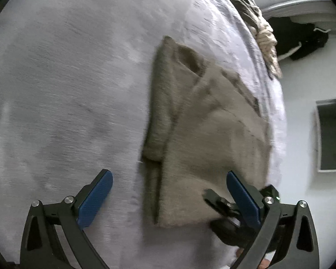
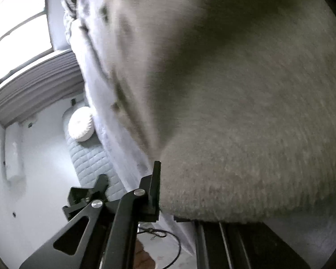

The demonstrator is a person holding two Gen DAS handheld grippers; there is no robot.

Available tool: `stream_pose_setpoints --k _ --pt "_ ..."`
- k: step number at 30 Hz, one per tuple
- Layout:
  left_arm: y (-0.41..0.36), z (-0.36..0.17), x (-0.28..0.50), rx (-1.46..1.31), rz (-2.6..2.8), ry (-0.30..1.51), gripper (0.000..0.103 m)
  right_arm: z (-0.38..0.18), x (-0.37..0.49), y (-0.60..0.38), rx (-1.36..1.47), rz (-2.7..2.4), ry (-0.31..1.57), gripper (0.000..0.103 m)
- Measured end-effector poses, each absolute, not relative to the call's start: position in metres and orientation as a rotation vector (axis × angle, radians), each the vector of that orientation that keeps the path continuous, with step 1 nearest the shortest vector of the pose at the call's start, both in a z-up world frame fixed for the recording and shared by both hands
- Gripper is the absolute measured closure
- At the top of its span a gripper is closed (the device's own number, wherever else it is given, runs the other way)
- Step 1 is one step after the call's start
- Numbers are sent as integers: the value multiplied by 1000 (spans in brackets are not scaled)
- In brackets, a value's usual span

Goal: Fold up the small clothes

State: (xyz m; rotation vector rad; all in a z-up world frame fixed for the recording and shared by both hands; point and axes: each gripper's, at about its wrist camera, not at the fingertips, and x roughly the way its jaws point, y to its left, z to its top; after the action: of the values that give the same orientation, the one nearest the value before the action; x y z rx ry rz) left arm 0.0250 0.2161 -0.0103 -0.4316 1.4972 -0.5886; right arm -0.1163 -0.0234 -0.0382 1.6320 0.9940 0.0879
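Note:
A small taupe knit garment [image 1: 203, 130] lies partly folded on a pale lilac sheet [image 1: 67, 89]. My left gripper [image 1: 169, 192] is open and empty, its blue pads either side of the garment's near edge, a little above it. My right gripper [image 1: 224, 206] shows in the left wrist view at the garment's near right corner. In the right wrist view its jaws [image 2: 165, 192] are shut on a thick fold of the garment [image 2: 246, 134], which fills most of that view. The right finger is hidden by the cloth.
The bed edge [image 1: 277, 112] runs down the right. A striped cloth pile [image 1: 257, 22] lies at the far edge. A dark garment [image 1: 302, 40] and a dark tray [image 1: 331, 134] lie on the white floor. A white cushion [image 2: 81, 124] and cable [image 2: 168, 246] are below.

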Motion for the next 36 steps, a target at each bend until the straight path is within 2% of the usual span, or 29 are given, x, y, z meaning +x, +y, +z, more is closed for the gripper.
stream_pose_setpoints --k 7,13,19,20,21,23,26,27,28,30,31,33,34,36 --pt "194 -17 29 -485 -688 1545 1 10 -99 -39 1513 222 930 95" --pt "163 -22 50 -508 -742 1550 1 12 -97 -38 1496 240 952 95" --pt "122 -19 62 -383 -756 1532 2 6 -110 -36 1458 229 1036 94" --pt "117 -21 63 -362 -748 1537 9 5 -113 -36 1447 222 1062 93" --pt "111 -24 63 -342 -739 1546 24 4 -116 -35 1439 212 1097 91" --pt "105 -33 63 -309 -712 1572 41 3 -127 -35 1406 201 1186 86" --pt "105 -38 62 -264 -688 1573 43 11 -141 -43 1292 177 1282 61" --pt "104 -37 62 -255 -686 1567 43 16 -144 -50 1253 167 1289 46" --pt "103 -36 61 -241 -682 1560 43 24 -145 -60 1202 152 1283 40" --pt "102 -34 60 -208 -675 1552 43 39 -143 -80 1119 113 1245 40" --pt "100 -33 59 -187 -672 1543 45 48 -139 -92 1072 85 1211 41" --pt "96 -31 57 -143 -668 1515 70 60 -126 -112 986 25 1154 66" --pt "95 -29 57 -141 -674 1509 72 61 -120 -117 961 8 1143 96" --pt "93 -25 58 -124 -668 1493 76 57 -110 -132 892 -43 1136 99"
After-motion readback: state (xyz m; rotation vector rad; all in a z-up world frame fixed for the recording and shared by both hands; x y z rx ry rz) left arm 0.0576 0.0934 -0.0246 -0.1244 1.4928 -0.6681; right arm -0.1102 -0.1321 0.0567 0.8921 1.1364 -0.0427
